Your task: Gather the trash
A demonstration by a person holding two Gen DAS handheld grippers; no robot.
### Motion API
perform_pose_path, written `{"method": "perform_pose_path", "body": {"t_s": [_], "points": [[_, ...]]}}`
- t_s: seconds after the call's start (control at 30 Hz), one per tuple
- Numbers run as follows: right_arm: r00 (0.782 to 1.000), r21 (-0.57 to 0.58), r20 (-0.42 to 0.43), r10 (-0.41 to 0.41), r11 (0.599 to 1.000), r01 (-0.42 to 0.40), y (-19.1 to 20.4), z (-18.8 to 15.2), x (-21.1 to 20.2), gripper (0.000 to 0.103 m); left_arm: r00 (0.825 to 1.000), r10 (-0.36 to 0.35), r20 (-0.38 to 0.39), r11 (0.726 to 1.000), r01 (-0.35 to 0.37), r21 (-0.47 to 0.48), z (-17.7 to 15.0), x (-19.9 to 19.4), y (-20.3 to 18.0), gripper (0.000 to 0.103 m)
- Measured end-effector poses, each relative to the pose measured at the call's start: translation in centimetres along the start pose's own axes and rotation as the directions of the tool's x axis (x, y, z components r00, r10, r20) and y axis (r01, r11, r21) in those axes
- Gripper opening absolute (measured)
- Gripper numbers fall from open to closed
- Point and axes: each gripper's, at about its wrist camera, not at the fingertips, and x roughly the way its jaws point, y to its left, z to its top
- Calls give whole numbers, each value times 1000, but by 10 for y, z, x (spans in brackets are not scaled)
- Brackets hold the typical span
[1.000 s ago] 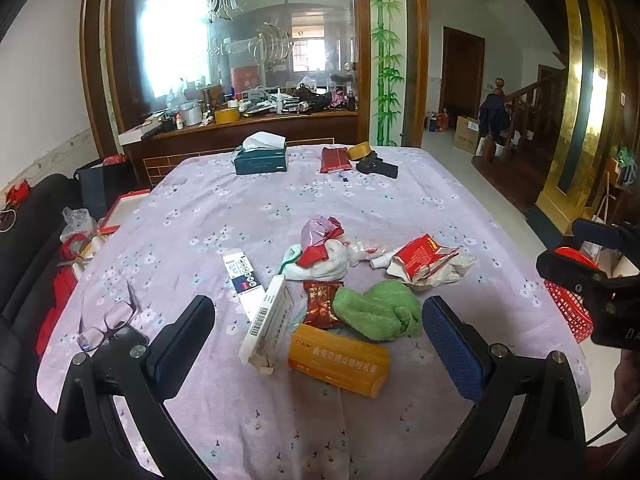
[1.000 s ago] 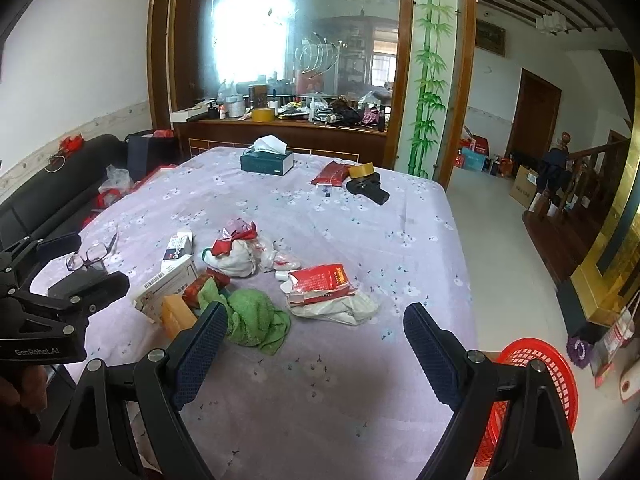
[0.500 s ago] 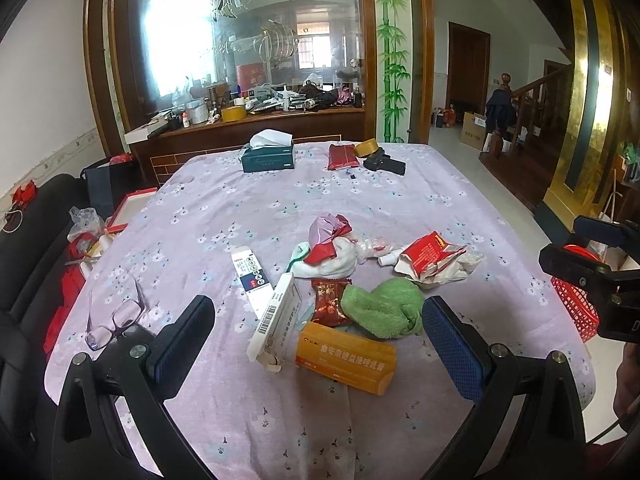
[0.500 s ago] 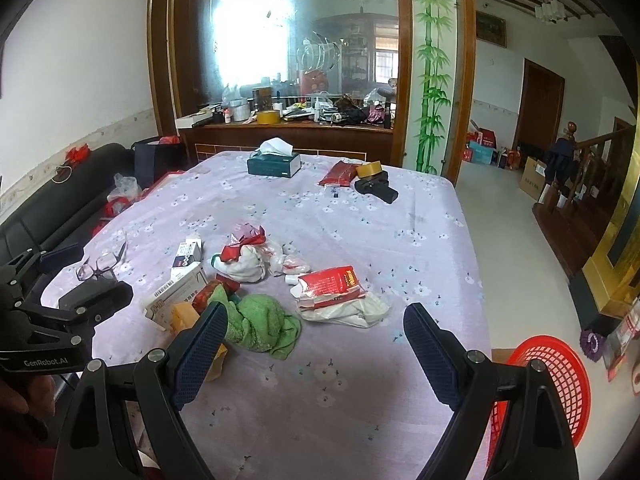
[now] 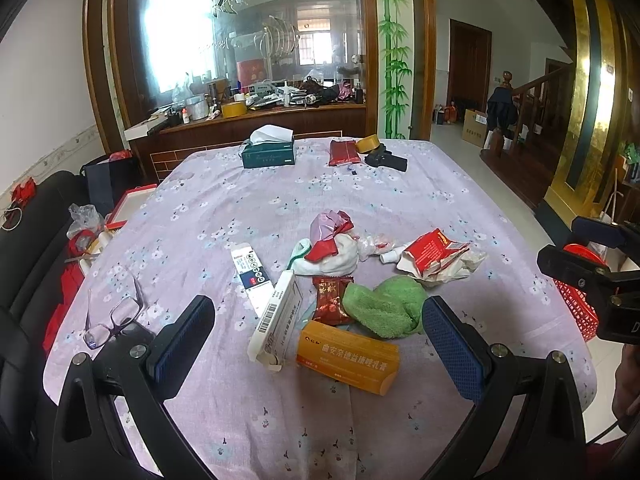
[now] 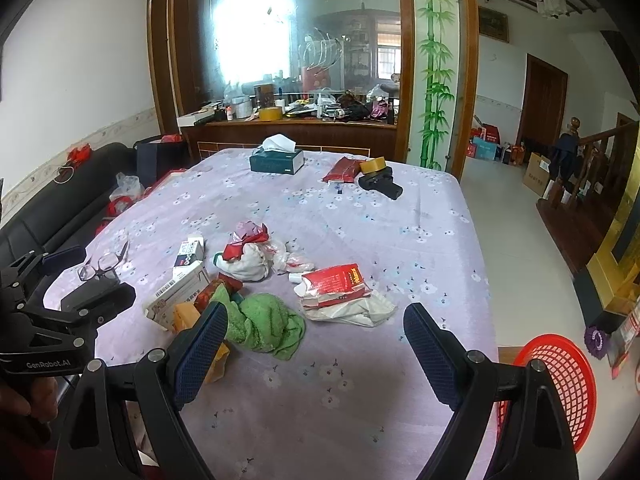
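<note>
A pile of trash lies on the purple flowered tablecloth: an orange box, a white barcoded box, a blue-and-white box, a red snack packet, a green cloth, a torn red-and-white packet and a white-and-red wad. My left gripper is open and empty, just before the orange box. My right gripper is open and empty, near the green cloth and torn packet. A red mesh basket stands on the floor to the right.
Glasses lie at the table's left edge. A tissue box, a red pouch, a tape roll and a black object sit at the far end. A black sofa is at the left.
Both grippers have pulled back and risen slightly, so the trash pile sits a little farther off. Nothing on the table has moved.
</note>
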Motion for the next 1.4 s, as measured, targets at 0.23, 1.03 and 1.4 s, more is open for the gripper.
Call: {"method": "perform_pose_path", "body": {"t_s": [0.23, 1.03, 1.4], "points": [[1000, 3, -15, 17, 1000, -17, 0, -1, 6, 92, 1000, 2, -18, 1000, -2, -9, -6, 2, 6, 103], [967, 45, -216, 134, 991, -128, 15, -9, 66, 82, 925, -138, -353, 984, 86, -158, -25, 106, 68, 62], [927, 138, -313, 206, 976, -171, 10, -6, 95, 82, 841, -241, -485, 968, 170, -187, -27, 175, 77, 40]]}}
